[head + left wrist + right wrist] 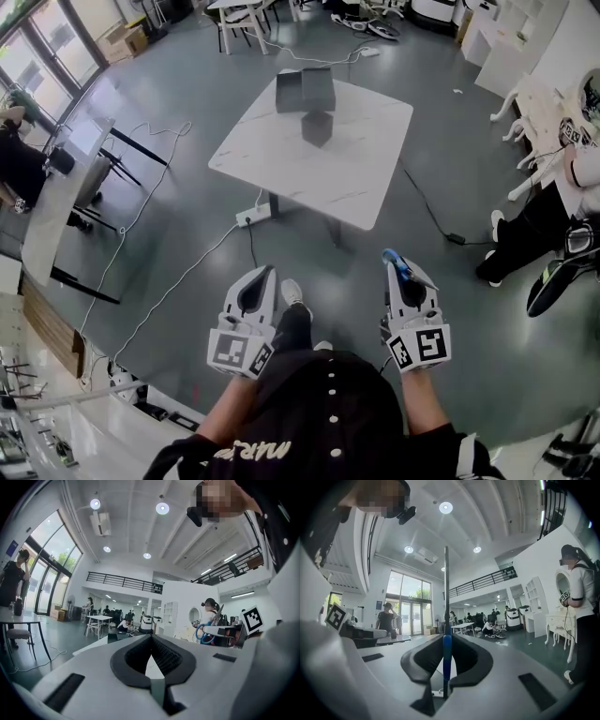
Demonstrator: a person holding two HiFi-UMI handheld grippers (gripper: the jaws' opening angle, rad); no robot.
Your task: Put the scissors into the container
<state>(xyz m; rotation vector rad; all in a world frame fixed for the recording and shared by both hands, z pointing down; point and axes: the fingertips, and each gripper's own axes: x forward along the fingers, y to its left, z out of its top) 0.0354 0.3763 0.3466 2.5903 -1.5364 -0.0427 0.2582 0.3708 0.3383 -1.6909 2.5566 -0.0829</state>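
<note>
- Scissors (447,651) sat clamped edge-on in the right gripper (401,274), blades forward, probably so they would drop easily into the container (305,90) on the table (375,187), well ahead.
- Left gripper (258,281) was pinched together and empty, apparently spare.

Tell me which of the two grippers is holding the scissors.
The right gripper: its jaws clamp the blue-handled scissors. The left gripper is shut, with nothing between its jaws.
</note>
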